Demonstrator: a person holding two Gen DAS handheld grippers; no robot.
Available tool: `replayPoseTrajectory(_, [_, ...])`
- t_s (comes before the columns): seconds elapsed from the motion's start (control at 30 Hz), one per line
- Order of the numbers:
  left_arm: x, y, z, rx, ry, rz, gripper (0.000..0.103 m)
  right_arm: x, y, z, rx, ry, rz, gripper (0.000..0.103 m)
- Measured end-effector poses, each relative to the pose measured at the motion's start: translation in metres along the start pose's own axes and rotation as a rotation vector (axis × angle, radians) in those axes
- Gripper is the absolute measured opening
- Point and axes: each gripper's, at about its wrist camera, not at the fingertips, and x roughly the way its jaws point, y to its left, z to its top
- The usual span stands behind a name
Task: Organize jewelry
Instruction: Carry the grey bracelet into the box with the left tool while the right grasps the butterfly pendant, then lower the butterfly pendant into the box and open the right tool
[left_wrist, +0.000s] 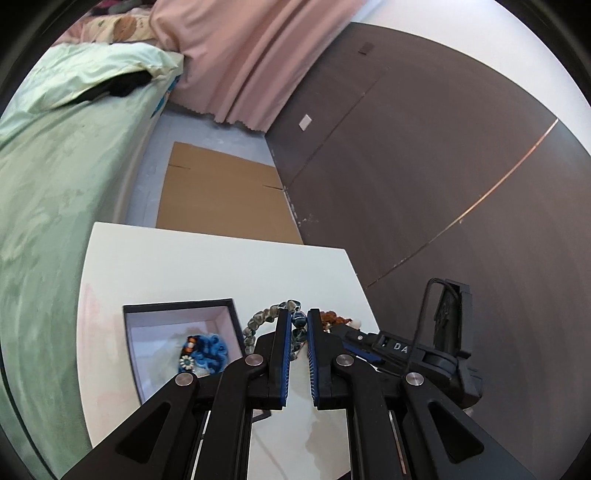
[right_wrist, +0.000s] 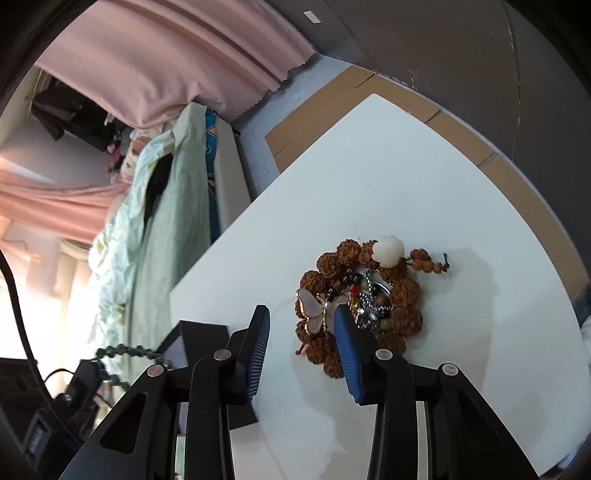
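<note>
Jewelry lies in two places: a grey-green bead bracelet (left_wrist: 264, 318) is pinched in the left gripper (left_wrist: 298, 325) above the white table (left_wrist: 207, 266), beside the open box (left_wrist: 177, 332). The right gripper (right_wrist: 301, 317) stands half open, empty, over the brown bead pile (right_wrist: 362, 291).

- The table (right_wrist: 406, 184) is white, smooth and matt.
- The brown bead bracelet (right_wrist: 406, 291) looks rough and bumpy, maybe wood.
- The grey-green bead bracelet (left_wrist: 258, 321) is shiny like stone.
- The gripper fingers (right_wrist: 258, 354) have ridged blue pads.
- The curtain (left_wrist: 240, 62) is soft pink cloth.
</note>
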Motion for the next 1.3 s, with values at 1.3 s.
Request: replayPoseTrajectory(1.3, [-0.014,0.05,-0.001,-0.115,0.013,0.078,0.04,-0.006,0.034,-0.029,0.07,0.01,0.32,0.02])
